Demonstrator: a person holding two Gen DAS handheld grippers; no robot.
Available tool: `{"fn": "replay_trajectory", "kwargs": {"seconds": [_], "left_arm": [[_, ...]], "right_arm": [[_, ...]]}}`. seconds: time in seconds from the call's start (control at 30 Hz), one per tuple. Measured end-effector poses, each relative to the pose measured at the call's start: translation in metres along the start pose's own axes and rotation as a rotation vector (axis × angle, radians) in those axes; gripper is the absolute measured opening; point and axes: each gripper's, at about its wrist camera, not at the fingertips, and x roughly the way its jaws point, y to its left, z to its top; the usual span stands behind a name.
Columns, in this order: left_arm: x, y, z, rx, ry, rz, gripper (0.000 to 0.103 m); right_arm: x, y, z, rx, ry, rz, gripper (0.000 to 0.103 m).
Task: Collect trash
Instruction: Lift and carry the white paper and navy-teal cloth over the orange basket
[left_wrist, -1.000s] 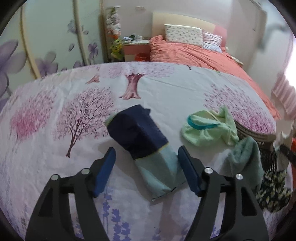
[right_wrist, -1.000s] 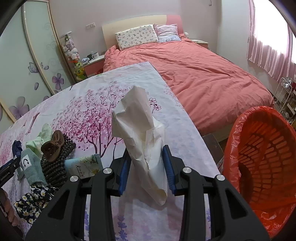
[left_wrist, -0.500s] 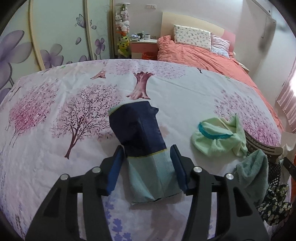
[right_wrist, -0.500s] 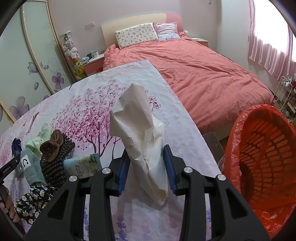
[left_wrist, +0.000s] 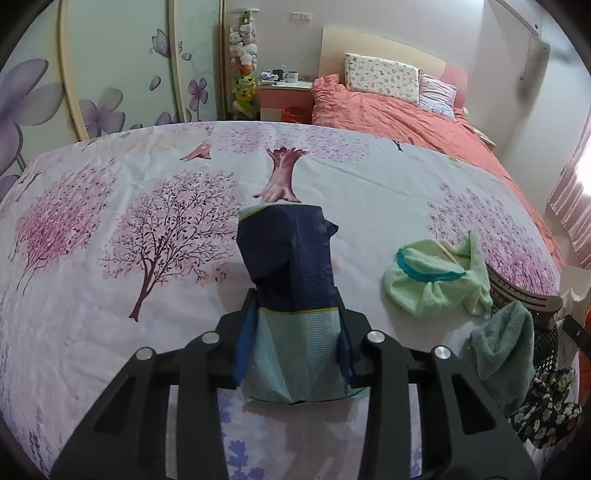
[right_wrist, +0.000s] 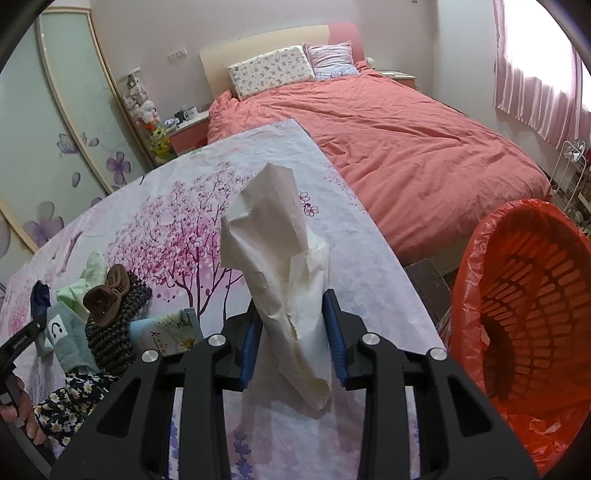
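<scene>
Left wrist view: my left gripper is closing, its blue pads pressing both flanks of a crinkly foil wrapper, navy on its upper half and pale teal below, standing up from the tablecloth. That cloth is smooth printed cotton, pink blossom trees on white. Off to the right lie a fluffy mint-green cloth and a darker green terry towel.

Right wrist view: my right gripper is also closing, and it pinches a long, creased wad of cream paper that rises upright between the pads. To the right, just past the table edge, stands an orange plastic lattice basket lined with a thin red bag; I cannot tell whether anything lies inside it. Left of the gripper sit a flowered tissue packet, a dark woven round mat with a brown hair claw resting on it, and a black floral fabric.
</scene>
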Motion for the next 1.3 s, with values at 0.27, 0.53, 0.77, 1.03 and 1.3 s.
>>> {"fn": "replay_trajectory", "kwargs": {"seconds": [0.27, 0.53, 0.77, 1.03, 1.3], "left_arm": [[-0.019, 0.000, -0.001, 0.013, -0.020, -0.027, 0.037], [-0.057, -0.016, 0.000, 0.049, -0.067, -0.075, 0.037], [-0.093, -0.052, 0.000, 0.109, -0.108, -0.146, 0.037], [-0.124, -0.106, -0.008, 0.190, -0.136, -0.243, 0.037], [-0.151, -0.166, -0.026, 0.273, -0.146, -0.366, 0.037]], "right_arm": [[-0.022, -0.002, 0.001, -0.001, -0.038, 0.020, 0.033], [-0.051, 0.000, -0.002, -0.030, -0.080, 0.035, 0.033], [-0.076, -0.005, -0.004, -0.030, -0.118, 0.052, 0.033], [-0.107, -0.025, -0.007, -0.011, -0.164, 0.048, 0.033], [-0.141, -0.053, -0.012, 0.031, -0.238, 0.033, 0.033]]}}
